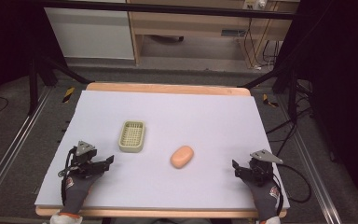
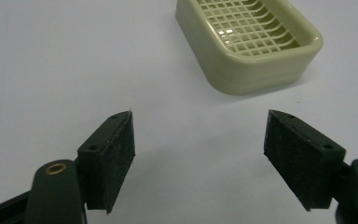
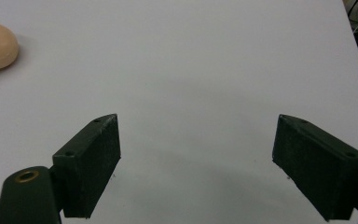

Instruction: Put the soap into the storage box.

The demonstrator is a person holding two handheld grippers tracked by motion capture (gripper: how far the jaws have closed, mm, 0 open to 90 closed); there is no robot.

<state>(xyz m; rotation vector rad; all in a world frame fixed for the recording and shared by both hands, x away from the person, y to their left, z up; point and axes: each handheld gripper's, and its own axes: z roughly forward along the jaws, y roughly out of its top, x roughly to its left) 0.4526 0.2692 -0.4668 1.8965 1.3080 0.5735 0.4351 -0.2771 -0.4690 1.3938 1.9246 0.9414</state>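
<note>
Both grippers, left (image 1: 106, 163) and right (image 1: 236, 168), are gaping wide and empty while the soap (image 1: 182, 157), likely slippery, is wanting a hold across its narrow sides.

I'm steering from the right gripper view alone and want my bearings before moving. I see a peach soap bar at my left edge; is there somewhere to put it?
Observer: Yes. A pale green soap dish sits on the table, beyond the soap bar and to its left in the high view.
Operator: Is anything in the dish?
Observer: No. The left gripper view shows its grid floor bare.
Operator: Where is the other gripper?
Observer: The left gripper rests near the table's front left, open, fingers aimed just left of the dish.
Operator: Which gripper is nearer the soap?
Observer: Hard to call; in the high view the soap lies roughly midway between it and your right gripper.
</note>
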